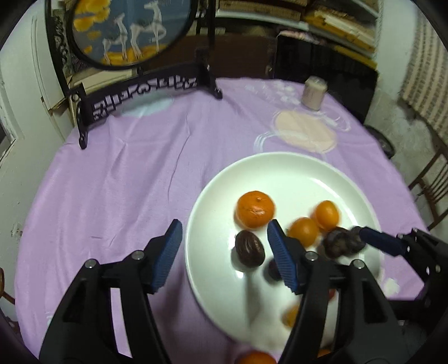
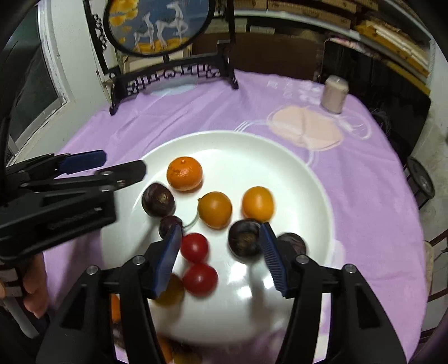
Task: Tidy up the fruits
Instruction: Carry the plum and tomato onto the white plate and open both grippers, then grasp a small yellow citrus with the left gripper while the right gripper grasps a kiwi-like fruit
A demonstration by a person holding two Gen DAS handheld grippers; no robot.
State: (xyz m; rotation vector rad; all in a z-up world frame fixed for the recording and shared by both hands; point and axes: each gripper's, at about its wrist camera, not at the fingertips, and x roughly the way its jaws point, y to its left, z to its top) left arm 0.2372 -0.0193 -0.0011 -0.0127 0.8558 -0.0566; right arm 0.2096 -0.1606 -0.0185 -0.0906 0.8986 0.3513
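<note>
Two open hand-held grippers, left hand-held gripper (image 1: pixel 224 238), right hand-held gripper (image 2: pixel 221 238), fruit-filled white plate (image 2: pixel 294 168)

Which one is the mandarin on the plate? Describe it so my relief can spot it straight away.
Start at the big white plate on the purple tablecloth. The mandarin sits nearest the plate's far-left rim, toward the framed deer picture. It is the largest orange fruit, flattened and dimpled, unlike the two smoother yellow-orange ones beside it.
</note>
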